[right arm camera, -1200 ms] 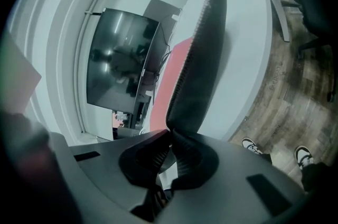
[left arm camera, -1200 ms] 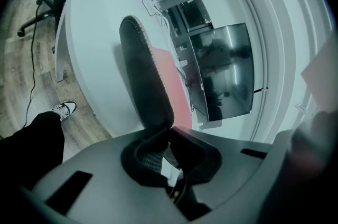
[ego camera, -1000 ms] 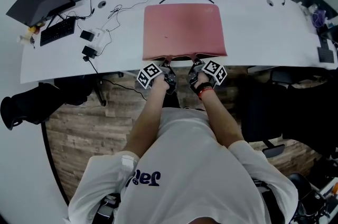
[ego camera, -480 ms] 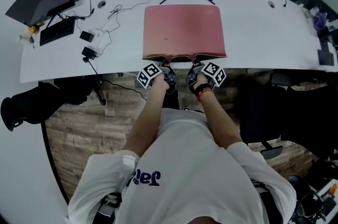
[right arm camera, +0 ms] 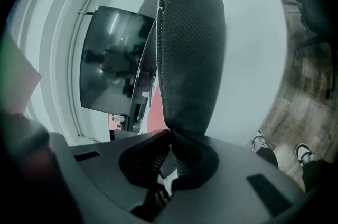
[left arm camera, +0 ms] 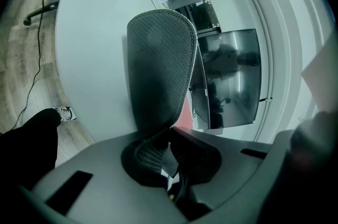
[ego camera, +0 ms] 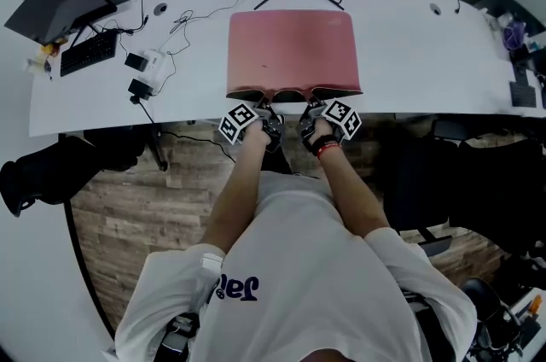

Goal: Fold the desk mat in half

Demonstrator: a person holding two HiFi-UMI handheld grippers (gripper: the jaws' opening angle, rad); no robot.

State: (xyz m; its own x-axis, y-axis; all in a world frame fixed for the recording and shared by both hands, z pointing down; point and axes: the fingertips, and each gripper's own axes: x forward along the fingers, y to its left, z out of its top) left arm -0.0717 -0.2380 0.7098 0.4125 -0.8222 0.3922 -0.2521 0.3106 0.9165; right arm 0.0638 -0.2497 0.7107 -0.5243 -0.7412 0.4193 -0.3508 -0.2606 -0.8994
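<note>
Desk mat (ego camera: 292,49): head view – pink, flat on white desk (ego camera: 426,61), square to the person; near edge sits at the desk's front lip and is a bit raised where it's pinched.
L gripper (ego camera: 269,108): head view – on the mat's near edge, just left of centre.
R gripper (ego camera: 309,108): head view – same edge, just right of centre, close beside the L one. Prob. paired so the edge lifts level & can go over to the far side.
Clutter: keyboard (ego camera: 88,53) & cables at far left, well apart from the mat, so the fold path looks free.
L gripper view: jaws (left arm camera: 170,136) nipped narrow on the mat; its dark mesh underside (left arm camera: 161,70) stands up from the pinch, w/ a pink sliver at its right edge. Monitor (left arm camera: 232,75) behind.
R gripper view: jaws (right arm camera: 169,136) likewise clamped narrow on the mat, mesh underside (right arm camera: 191,54) rising in front of the lens.
Stage: edge gripped, fold itself not yet done.
Risk: w/ both grips near the middle, the outer corners may sag.
</note>
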